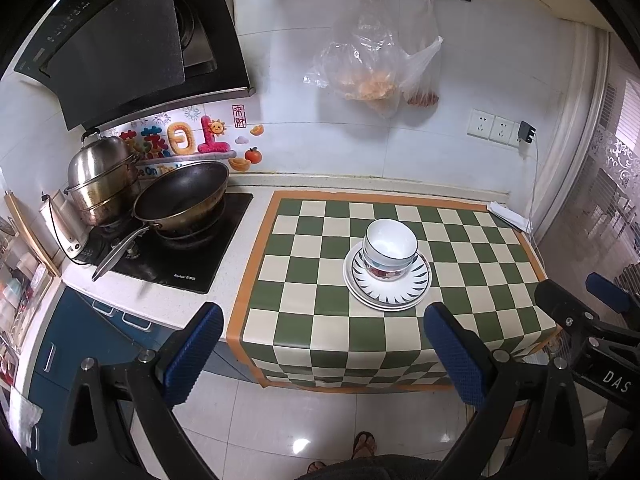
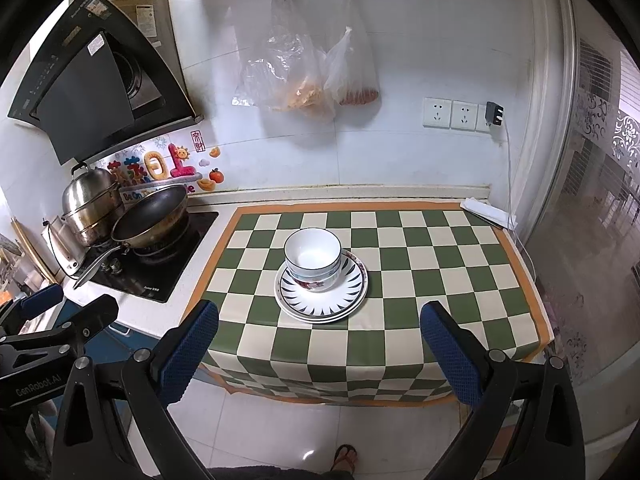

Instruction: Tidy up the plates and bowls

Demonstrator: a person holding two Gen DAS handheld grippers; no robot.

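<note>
Kitchen table [image 2: 460, 264] under green-and-cream checkered mat, white tiled wall behind, stove [image 1: 168, 256] with wok [image 1: 182, 196] and steel pots to the left, plastic bags [image 2: 304, 76] hanging on wall rail. Stacked bowls [image 2: 313, 256] sit on stacked plates [image 2: 320, 294] mid-mat. Left claw [image 1: 320, 356] and right claw [image 2: 316, 354] both spread wide, holding nothing, hovering off the table's near edge over the floor. Number of plates and bowls hard to count; lower bowl mostly hidden.

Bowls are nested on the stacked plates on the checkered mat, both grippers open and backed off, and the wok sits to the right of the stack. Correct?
Not quite: the wok sits on the stove to the left of the stack, as the left wrist view shows. The bowls are nested on the plates on the checkered mat; left gripper and right gripper are open.
</note>
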